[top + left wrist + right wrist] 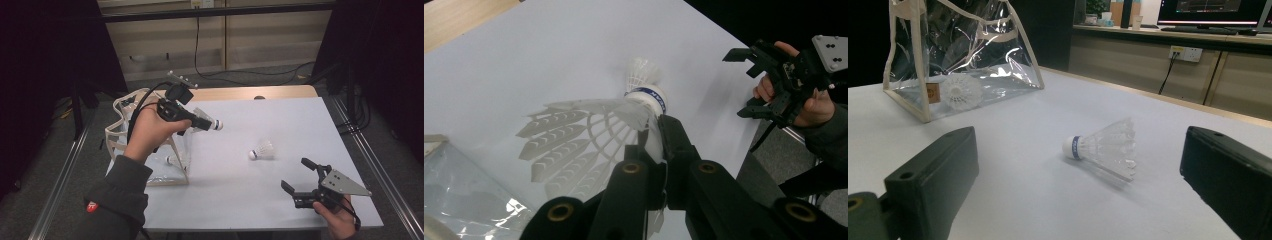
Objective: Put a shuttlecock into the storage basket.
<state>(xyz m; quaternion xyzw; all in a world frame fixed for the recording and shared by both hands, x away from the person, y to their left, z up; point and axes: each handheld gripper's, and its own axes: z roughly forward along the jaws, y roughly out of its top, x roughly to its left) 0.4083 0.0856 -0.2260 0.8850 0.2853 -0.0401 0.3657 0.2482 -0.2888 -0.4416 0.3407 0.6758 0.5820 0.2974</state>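
Where fingers (674, 145) close, shuttlecock (594, 130) feathers between.

Lab: black curtains (45, 60), monitor (1215, 10) on desk

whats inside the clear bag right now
One white shuttlecock lies on the floor of the clear bag, seen through its front wall. In the high view the person's left forearm and hand-held gripper cover part of the bag, so anything behind them is hidden.

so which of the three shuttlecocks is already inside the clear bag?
The shuttlecock in the bag, seen through the clear bag wall. The held shuttlecock is clamped by its feathers in the left gripper; the third shuttlecock lies loose on the table.
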